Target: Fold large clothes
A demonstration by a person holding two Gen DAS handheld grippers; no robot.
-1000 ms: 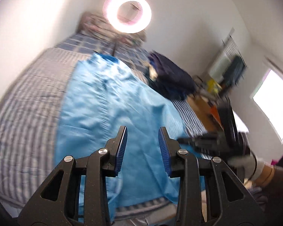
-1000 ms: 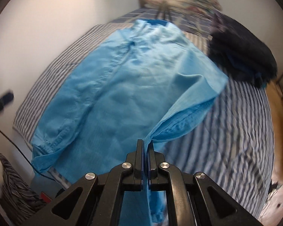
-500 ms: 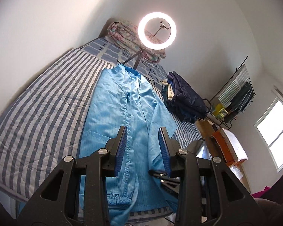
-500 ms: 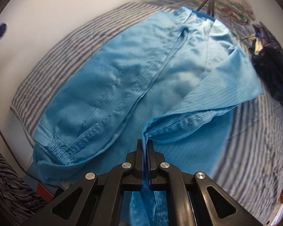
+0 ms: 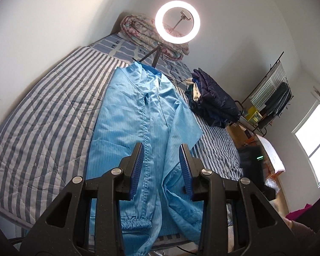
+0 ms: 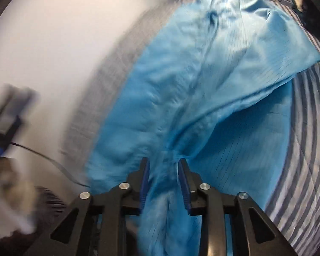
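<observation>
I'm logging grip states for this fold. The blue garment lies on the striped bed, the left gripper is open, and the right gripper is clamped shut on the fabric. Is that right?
Not quite. The right gripper is open: the right wrist view shows its jaws apart, fabric lying loose between them. The blue garment does lie on the striped bed, and the left gripper is open.

right gripper (image 6: 163,170) jaws apart at 6 o'clock over blue coverall (image 6: 202,85); striped bedspread (image 6: 309,138) at 3 o'clock, view blurred.

The ring light (image 5: 178,22) glares white at the far wall; daylight enters the window (image 5: 313,143) at right. The right wrist view smears with motion blur, and both views curve at the edges.
</observation>
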